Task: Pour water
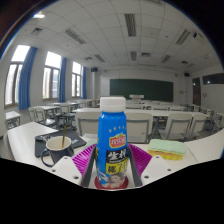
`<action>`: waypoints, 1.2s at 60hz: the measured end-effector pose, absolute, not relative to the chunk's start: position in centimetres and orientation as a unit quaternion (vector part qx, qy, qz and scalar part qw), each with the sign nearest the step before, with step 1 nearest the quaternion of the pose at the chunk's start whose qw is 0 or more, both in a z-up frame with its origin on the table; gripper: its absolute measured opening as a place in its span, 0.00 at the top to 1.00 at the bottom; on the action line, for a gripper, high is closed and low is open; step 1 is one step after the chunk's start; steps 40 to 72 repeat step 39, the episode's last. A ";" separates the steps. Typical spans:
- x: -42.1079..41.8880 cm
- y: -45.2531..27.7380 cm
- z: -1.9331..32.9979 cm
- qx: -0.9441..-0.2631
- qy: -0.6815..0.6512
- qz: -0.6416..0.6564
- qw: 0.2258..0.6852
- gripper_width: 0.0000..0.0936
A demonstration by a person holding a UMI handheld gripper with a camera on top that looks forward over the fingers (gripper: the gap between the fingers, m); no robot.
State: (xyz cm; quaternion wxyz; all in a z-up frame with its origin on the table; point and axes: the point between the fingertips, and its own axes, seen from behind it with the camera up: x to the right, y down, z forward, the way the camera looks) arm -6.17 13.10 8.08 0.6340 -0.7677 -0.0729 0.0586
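While the bottle [113, 140] stood upright between our jaws, both pads [84, 158] seemingly pinching its label, we judged the cup [58, 145] on the desk [25, 140] lay ahead to its left.

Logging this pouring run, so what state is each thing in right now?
Bottle: upright, blue cap on, held between the fingers.
Gripper: shut on the bottle, pads against its sides.
Cup: upright on the desk, open top, contents unclear.
Sponge: lying flat on the desk.
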 end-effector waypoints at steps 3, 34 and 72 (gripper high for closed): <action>-5.5 12.4 8.1 -0.775 -0.076 0.052 0.625 0.09; -5.9 -4.6 9.2 -0.760 -0.066 0.086 0.641 0.10; -6.8 -6.1 8.7 -0.755 -0.062 0.104 0.645 0.10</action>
